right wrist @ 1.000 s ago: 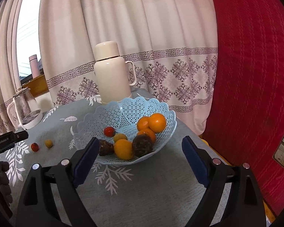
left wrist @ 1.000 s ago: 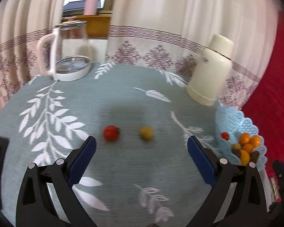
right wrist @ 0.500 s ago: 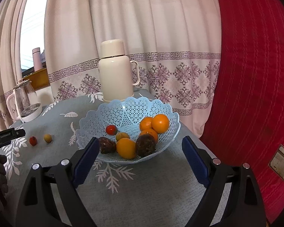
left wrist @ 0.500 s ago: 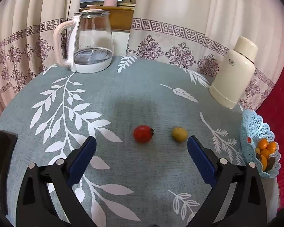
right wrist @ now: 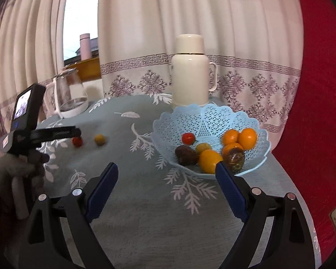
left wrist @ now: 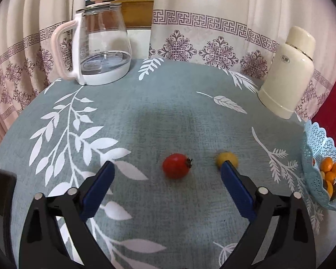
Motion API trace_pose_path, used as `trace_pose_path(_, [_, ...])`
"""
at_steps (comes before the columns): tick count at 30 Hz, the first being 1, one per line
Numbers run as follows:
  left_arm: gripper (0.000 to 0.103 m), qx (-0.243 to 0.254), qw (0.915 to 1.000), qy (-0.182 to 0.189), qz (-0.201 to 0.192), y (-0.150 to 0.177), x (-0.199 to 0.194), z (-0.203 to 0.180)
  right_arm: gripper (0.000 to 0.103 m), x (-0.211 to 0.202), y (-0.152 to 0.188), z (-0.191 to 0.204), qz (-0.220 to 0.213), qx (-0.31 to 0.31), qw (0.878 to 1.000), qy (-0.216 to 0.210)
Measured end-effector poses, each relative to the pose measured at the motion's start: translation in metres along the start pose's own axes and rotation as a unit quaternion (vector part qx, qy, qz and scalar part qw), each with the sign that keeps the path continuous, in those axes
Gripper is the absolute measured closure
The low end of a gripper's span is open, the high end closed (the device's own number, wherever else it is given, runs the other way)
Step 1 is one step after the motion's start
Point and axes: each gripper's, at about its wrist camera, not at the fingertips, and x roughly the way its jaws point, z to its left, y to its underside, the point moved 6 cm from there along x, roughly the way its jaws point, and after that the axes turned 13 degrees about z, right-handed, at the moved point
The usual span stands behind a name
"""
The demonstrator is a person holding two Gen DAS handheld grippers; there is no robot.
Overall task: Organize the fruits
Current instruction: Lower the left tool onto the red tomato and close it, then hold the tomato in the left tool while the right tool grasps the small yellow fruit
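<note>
Your left gripper (left wrist: 167, 168) is spread wide with nothing between its jaws, and the red cherry tomato (left wrist: 176, 165) sits on the bench almost dead centre in that gap, just ahead of the fingertips and a touch toward the right finger. The small yellow fruit (left wrist: 227, 158) lies just beside the tomato on its right, partly hidden behind the tip of your right-hand finger (left wrist: 235, 185), so closing from here could clip or nudge it; judge the approach so that only the tomato ends up between the pads. The tomato is close to round, with its stem end pointing toward the yellow fruit, so no grip axis matters much. Your right gripper (right wrist: 166, 168) is also wide and holding nothing, parked in front of the blue lattice basket (right wrist: 203, 116), which already holds oranges, another cherry tomato, a yellow fruit and two dark fruits. Both loose fruits lie well apart from that basket, off to its left across the bench, so your left hand is plainly the nearer one for the pick. Further out, the glass kettle (left wrist: 100, 44) and the cream thermos (left wrist: 289, 71) stand at the back of the bench, clear of the path to the basket.
</note>
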Motion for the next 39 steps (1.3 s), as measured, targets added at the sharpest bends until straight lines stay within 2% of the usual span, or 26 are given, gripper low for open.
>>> trace_pose_path(9, [0.037, 0.003, 0.9994, 0.018, 0.031, -0.006, 0.021, -0.003, 0.015, 0.007, 0.001, 0.0, 0.01, 0.002, 1.0, 0.0])
trace_pose_path(13, [0.06, 0.002, 0.9982, 0.029, 0.052, -0.004, 0.033, -0.003, 0.015, 0.008, 0.001, 0.001, 0.013, -0.001, 1.0, 0.0])
trace_pose_path(16, [0.072, -0.003, 0.9978, 0.04, 0.053, -0.003, 0.034, -0.001, 0.015, 0.009, 0.001, 0.002, 0.016, -0.004, 1.0, 0.002])
trace_pose_path(21, [0.072, -0.013, 0.9974, 0.059, 0.039, -0.002, 0.027, 0.003, 0.015, 0.01, -0.001, 0.013, 0.02, -0.028, 0.999, 0.003])
trace_pose_path(24, [0.072, -0.019, 0.9978, 0.058, 0.027, -0.001, 0.02, 0.007, 0.015, 0.01, -0.009, 0.023, 0.018, -0.043, 0.999, -0.004])
trace_pose_path(28, [0.072, -0.032, 0.9982, 0.05, 0.006, -0.002, 0.007, 0.015, 0.015, 0.015, -0.022, 0.042, 0.021, -0.061, 0.997, -0.03])
trace_pose_path(33, [0.072, -0.056, 0.9973, 0.04, -0.027, -0.008, -0.01, 0.03, 0.015, 0.038, -0.038, 0.072, 0.053, -0.079, 0.992, -0.077])
trace_pose_path(39, [0.072, -0.064, 0.9959, 0.002, -0.063, -0.012, -0.028, 0.043, 0.015, 0.083, -0.056, 0.112, 0.092, -0.098, 0.985, -0.111])
